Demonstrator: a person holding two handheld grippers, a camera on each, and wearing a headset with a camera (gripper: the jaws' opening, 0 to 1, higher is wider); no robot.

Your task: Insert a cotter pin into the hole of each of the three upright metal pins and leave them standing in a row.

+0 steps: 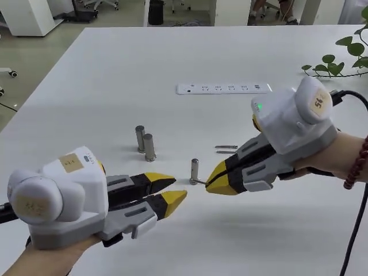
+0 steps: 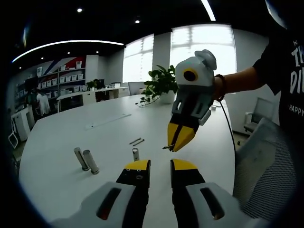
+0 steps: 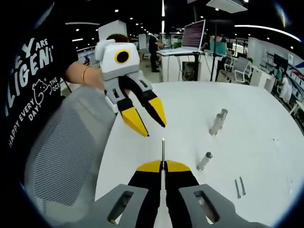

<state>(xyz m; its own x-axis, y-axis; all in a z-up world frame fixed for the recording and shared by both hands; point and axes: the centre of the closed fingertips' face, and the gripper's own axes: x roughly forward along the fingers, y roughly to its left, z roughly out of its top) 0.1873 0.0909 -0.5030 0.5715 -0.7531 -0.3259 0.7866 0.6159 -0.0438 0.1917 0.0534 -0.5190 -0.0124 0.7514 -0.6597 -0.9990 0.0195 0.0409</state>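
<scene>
Three upright metal pins stand on the white table: two close together and one apart. My right gripper is shut on a thin cotter pin, whose free end points toward the foot of the lone metal pin. In the right gripper view the cotter pin sticks straight out of the shut tips, left of that metal pin and apart from it. My left gripper is open and holds nothing, just left of the lone pin. Two loose cotter pins lie behind.
A white power strip lies farther back on the table. A potted plant trails over the far right edge. A grey mesh chair back stands beside the table's near edge.
</scene>
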